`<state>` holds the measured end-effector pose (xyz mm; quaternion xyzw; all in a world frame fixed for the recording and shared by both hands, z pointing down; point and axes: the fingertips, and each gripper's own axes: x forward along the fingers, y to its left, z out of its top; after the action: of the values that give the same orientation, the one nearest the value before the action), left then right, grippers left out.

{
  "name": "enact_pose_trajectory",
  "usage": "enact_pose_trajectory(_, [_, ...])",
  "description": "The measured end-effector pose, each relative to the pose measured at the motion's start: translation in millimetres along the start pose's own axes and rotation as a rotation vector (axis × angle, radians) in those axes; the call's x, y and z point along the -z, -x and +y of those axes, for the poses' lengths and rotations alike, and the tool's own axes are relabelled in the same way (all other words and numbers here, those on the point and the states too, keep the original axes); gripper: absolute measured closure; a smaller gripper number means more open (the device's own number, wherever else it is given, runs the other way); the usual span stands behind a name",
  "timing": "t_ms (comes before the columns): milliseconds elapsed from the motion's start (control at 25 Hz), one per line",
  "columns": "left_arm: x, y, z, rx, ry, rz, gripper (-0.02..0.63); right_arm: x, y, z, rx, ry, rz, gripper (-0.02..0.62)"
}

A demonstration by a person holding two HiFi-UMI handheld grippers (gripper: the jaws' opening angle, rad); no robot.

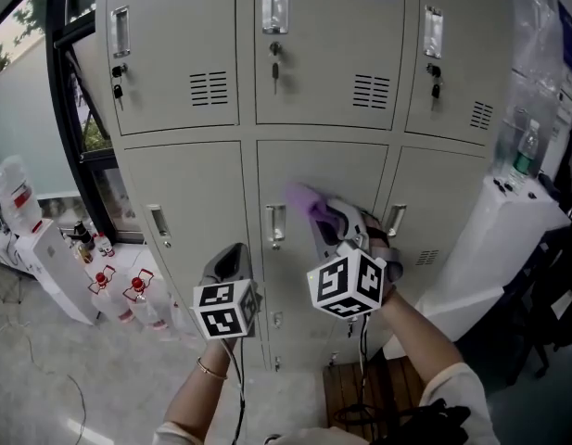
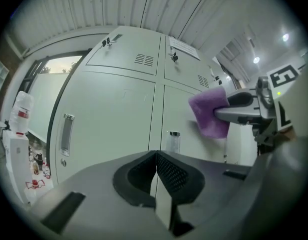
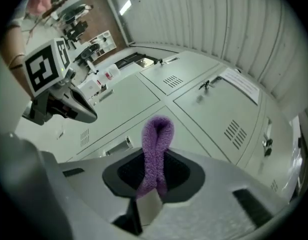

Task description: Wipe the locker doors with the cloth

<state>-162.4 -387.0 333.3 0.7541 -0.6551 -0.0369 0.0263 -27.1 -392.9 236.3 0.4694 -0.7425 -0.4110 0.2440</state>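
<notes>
Squarely before the middle lower locker door (image 1: 346, 170), the right hand-held gripper (image 3: 154, 176) clenches a folded purple cloth (image 3: 156, 139). The fold juts forward at the panel, though contact cannot be told. The left hand-held gripper (image 2: 154, 171), clenched on nothing, hangs lower, beside it.

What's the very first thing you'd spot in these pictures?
The fuzzy purple cloth pops out, pinched in the right claw and held up at the lower middle door of the grey lockers. Beside it, the left claw is shut on nothing.
</notes>
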Motion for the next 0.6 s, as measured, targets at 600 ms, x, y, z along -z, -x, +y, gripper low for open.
enact_pose_trajectory(600, [-48.2,-2.3,41.2,-0.036,-0.012,-0.078,0.598,-74.5,-35.0,-41.3,0.175,0.424,0.037,0.526])
